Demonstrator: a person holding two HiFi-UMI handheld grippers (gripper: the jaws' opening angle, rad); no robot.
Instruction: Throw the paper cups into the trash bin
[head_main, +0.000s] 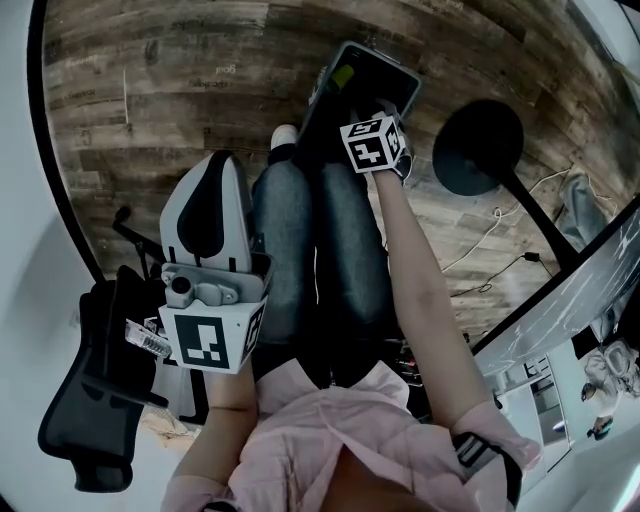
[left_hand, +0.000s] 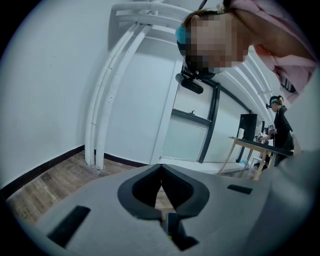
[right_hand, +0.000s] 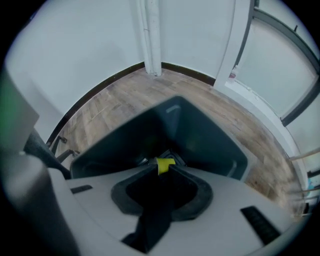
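Observation:
The trash bin (head_main: 388, 72) is a dark rectangular tub on the wooden floor, just beyond the person's feet. My right gripper (head_main: 345, 78) reaches out over it on a stretched arm. In the right gripper view the bin (right_hand: 215, 145) lies open right under the right gripper (right_hand: 165, 162), whose jaws are shut with a yellow tip and nothing between them. My left gripper (head_main: 222, 160) is held close to the body, pointing away from the bin. In its own view the left gripper (left_hand: 160, 172) is shut and empty, facing a white wall. No paper cup shows in any view.
A black office chair (head_main: 95, 400) stands at the lower left. A black round stand base (head_main: 478, 147), loose cables (head_main: 490, 230) and a desk edge (head_main: 590, 290) lie to the right. White pipes (left_hand: 100, 115) run up the wall. Another person (left_hand: 277, 120) stands by a wooden table (left_hand: 250, 147).

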